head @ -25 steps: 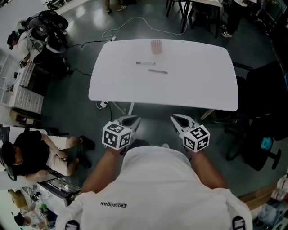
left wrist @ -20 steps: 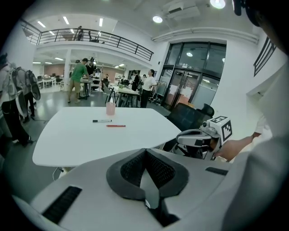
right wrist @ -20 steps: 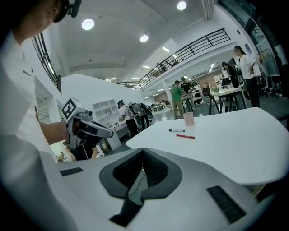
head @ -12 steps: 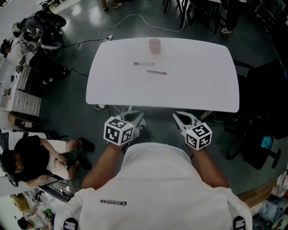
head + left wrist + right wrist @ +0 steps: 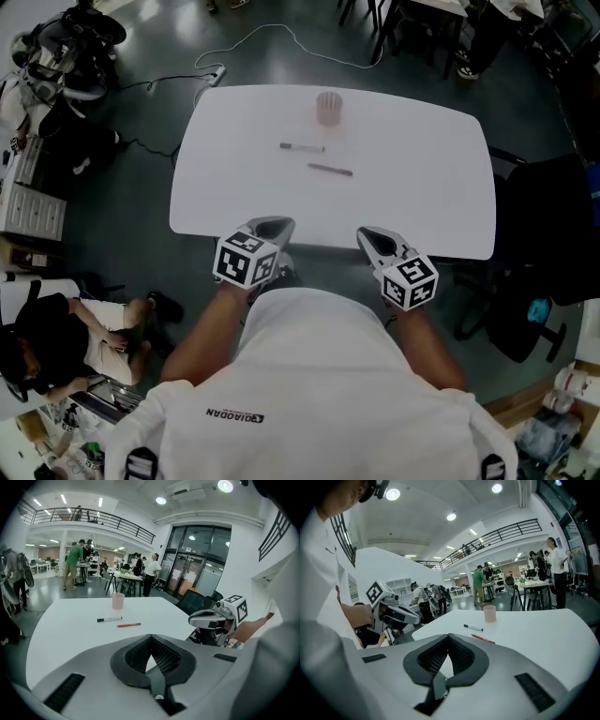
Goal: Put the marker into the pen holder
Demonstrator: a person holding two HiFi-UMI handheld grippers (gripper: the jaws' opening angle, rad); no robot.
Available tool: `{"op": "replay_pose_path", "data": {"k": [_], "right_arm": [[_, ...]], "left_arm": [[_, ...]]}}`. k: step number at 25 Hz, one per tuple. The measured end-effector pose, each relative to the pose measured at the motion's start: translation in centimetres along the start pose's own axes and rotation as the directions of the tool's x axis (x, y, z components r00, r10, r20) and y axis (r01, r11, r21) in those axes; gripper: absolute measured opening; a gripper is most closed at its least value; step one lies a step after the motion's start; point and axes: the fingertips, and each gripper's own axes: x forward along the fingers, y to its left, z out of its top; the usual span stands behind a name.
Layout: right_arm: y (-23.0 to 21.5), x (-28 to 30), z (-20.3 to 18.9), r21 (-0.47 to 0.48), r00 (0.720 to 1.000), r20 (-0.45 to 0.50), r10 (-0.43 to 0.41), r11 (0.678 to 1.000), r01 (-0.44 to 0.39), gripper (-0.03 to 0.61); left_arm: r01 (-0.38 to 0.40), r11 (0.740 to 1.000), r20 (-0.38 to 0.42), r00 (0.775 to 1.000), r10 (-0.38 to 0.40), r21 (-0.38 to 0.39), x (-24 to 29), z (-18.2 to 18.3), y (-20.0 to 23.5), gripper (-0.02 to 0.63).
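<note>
A pink mesh pen holder stands upright near the far edge of the white table. A black-and-white marker lies in front of it, with a red pen a little nearer to me. Both grippers hover at the table's near edge, well short of these things. My left gripper is shut and holds nothing, and my right gripper is the same. In the left gripper view the holder, marker and red pen lie ahead. The right gripper view shows the holder and marker.
A black office chair stands to the right of the table. A person sits on the floor at lower left. A white cable runs over the floor beyond the table, and bags lie at upper left. People stand at desks in the background.
Both grippers have come forward from below the table's near edge up to it. The marker, red pen and holder have not moved on the table.
</note>
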Motion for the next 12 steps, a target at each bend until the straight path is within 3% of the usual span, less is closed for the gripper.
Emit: {"op": "replay_pose_path", "data": {"k": [6, 12], "right_arm": [[-0.5, 6.4, 2.8, -0.099, 0.997, -0.073, -0.024, 0.995, 0.017, 0.018], [-1.3, 14.3, 3.1, -0.080, 0.983, -0.177, -0.052, 0.996, 0.038, 0.018]], "left_arm": [[0.009, 1.000, -0.014, 1.000, -0.009, 0.005, 1.0, 2.4, 7.2, 0.026], [0.011, 1.000, -0.068, 0.998, -0.009, 0.029, 1.2, 2.4, 15.2, 0.026]]}}
